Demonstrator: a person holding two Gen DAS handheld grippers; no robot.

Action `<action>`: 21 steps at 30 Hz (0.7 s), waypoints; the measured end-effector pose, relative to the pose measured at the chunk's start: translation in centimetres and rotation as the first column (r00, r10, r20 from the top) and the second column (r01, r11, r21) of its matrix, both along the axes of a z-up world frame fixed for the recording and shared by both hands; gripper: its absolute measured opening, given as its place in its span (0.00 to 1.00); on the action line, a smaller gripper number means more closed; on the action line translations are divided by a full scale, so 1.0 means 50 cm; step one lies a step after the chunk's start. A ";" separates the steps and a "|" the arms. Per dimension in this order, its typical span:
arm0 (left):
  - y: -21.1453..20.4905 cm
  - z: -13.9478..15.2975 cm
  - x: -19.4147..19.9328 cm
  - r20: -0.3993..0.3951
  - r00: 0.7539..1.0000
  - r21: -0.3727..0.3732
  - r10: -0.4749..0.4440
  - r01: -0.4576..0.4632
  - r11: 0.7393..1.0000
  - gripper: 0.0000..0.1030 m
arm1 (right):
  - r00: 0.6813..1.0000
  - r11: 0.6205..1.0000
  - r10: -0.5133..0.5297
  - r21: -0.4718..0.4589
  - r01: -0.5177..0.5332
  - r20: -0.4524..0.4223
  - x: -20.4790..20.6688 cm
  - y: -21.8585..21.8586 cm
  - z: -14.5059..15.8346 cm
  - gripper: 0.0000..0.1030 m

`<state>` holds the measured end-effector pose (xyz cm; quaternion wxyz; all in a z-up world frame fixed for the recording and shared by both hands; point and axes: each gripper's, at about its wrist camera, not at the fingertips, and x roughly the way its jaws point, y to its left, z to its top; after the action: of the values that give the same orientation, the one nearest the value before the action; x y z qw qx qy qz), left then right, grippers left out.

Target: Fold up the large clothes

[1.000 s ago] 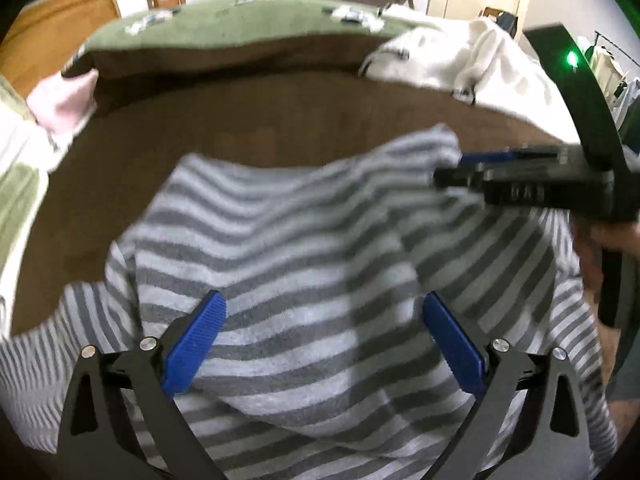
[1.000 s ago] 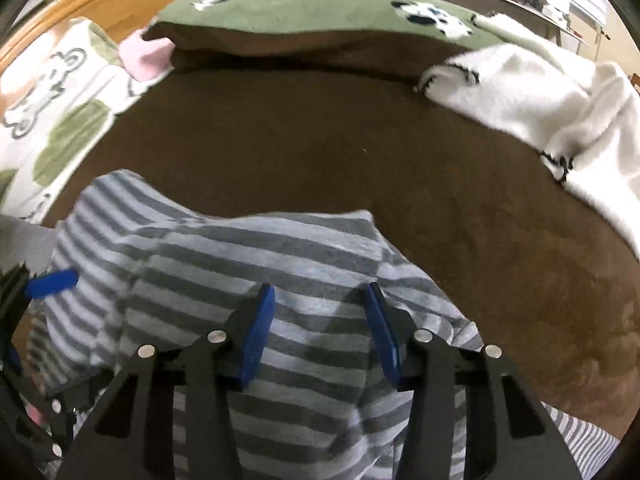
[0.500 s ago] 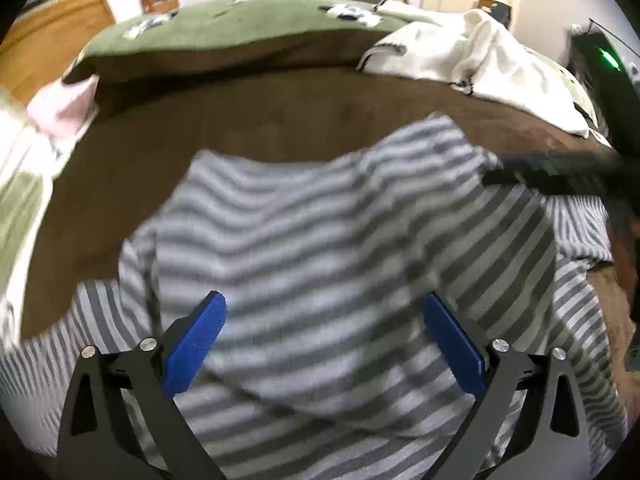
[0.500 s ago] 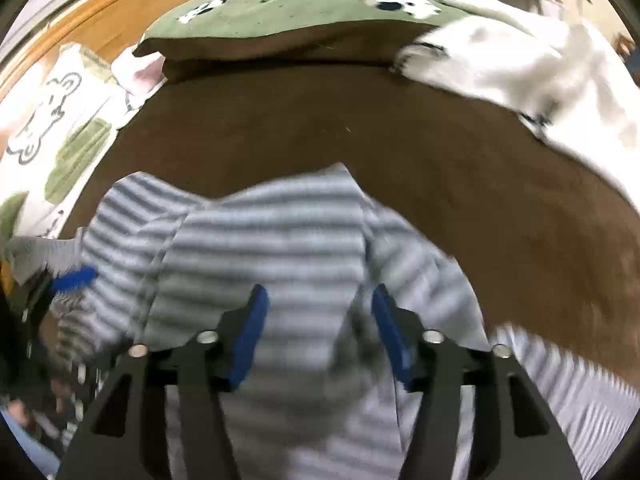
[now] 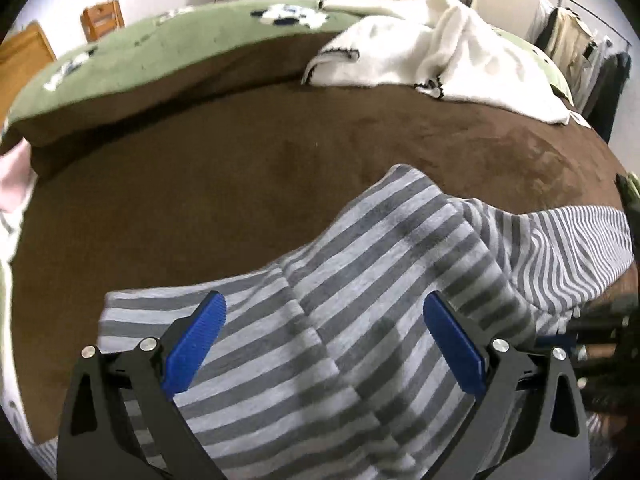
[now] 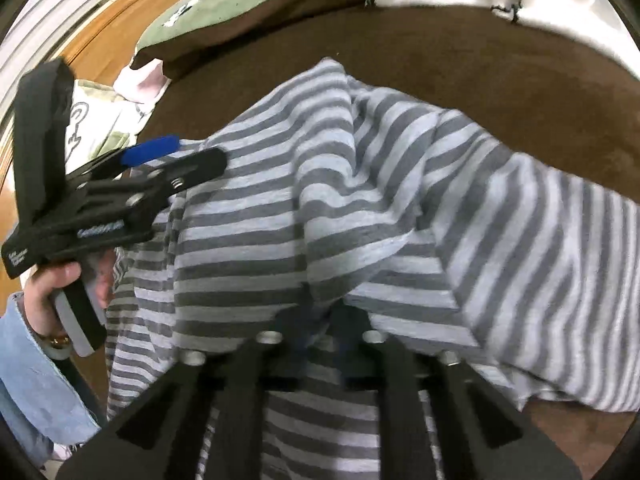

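A grey and white striped garment lies bunched on the brown bedspread. My left gripper is open, its blue pads spread wide above the cloth. In the right wrist view the striped garment fills the middle. My right gripper is shut on a fold of it, and the cloth covers the fingertips. The left gripper shows there at the left, held by a hand over the garment's left edge.
A green blanket and a white fleece blanket lie at the far side of the bed. A pink cloth sits at the left. A wooden headboard and a clothes rack stand beyond.
My right gripper has closed on a fold of the striped garment and the cloth bunched up. My left gripper stayed open and swung left; the garment now sits lower right in its view.
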<state>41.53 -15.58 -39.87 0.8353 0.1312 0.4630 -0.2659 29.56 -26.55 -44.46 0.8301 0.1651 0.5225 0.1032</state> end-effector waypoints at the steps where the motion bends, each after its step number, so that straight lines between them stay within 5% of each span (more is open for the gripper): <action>1: -0.002 -0.008 0.002 -0.008 1.000 0.003 0.007 -0.007 1.000 0.94 | 1.000 1.000 -0.001 -0.009 0.001 0.011 -0.004 0.005 0.004 0.07; 7: 0.015 -0.044 0.005 -0.046 0.997 -0.002 0.061 -0.061 0.998 0.94 | 0.999 0.999 -0.043 -0.013 0.043 0.034 -0.068 0.015 0.040 0.07; 14: 0.018 -0.070 -0.015 -0.005 1.000 0.043 0.028 -0.028 0.999 0.94 | 0.999 0.998 -0.026 -0.056 0.024 -0.034 -0.088 0.031 -0.027 0.10; 21: 0.020 -0.059 -0.018 0.008 0.999 0.039 0.049 -0.050 0.998 0.94 | 0.999 0.998 -0.031 -0.062 0.030 -0.023 -0.099 0.038 -0.026 0.11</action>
<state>40.62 -14.59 -42.84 0.8404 0.1370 0.4685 -0.2355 24.60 -24.65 -45.77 0.8300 0.1485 0.5327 0.0722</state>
